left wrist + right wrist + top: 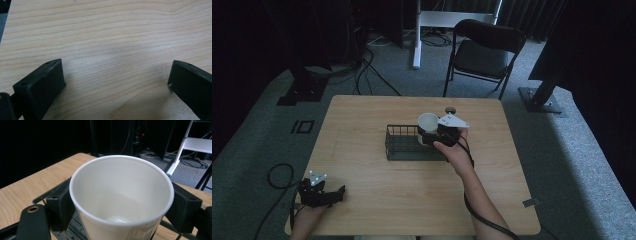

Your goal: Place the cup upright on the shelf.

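Cup: a white paper cup [121, 200], empty, held upright over the right end of the black wire basket [404, 145] at mid-bench [362, 125].
Handling: likely light and thin-walled, easily crushed; best taken on opposite sides below the rim with gentle pressure.
Right claw [432, 131]: jaws pressed against the cup's two sides, pinching it.
Left claw [116, 80]: spread wide, holding nothing, low over bare wood at the bench's near left corner.
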`<state>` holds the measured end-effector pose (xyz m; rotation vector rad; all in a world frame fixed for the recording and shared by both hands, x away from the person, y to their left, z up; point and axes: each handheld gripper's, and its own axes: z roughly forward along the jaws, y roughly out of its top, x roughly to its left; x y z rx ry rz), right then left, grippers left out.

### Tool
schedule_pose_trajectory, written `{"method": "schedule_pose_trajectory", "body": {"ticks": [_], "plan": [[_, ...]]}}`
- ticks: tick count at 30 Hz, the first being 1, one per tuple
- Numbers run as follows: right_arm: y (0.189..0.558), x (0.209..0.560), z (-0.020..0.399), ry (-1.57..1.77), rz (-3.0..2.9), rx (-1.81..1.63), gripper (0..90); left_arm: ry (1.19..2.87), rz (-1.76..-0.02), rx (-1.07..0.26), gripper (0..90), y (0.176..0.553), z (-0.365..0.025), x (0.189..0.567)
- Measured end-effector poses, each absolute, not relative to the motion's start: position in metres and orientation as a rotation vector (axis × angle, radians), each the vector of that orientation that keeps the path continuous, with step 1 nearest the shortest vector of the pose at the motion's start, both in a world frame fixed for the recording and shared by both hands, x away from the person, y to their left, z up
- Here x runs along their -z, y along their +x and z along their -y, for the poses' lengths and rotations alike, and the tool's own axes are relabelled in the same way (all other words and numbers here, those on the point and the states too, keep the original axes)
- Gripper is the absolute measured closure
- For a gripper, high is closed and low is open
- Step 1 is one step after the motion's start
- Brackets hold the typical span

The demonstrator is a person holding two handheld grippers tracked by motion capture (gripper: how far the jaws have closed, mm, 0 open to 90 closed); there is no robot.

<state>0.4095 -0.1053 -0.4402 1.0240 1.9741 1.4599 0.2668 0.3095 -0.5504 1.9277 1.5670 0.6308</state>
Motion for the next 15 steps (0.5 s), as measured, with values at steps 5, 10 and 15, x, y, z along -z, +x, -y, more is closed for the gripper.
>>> {"method": "schedule_pose_trajectory", "body": {"ticks": [5, 10, 15], "plan": [[0.413, 0.45, 0.104, 1.052, -1.977, -1.443, 20.0, 1.928, -1.567, -0.631, 0.8, 0.267, -0.31, 0.55], [0.416, 0.454, 0.103, 1.058, -1.979, -1.428, 20.0, 1.928, -1.567, -0.631, 0.8, 0.267, -0.31, 0.55], [0.419, 0.459, 0.102, 1.069, -1.987, -1.407, 20.0, 1.929, -1.567, -0.63, 0.7, 0.267, -0.31, 0.55]]}}
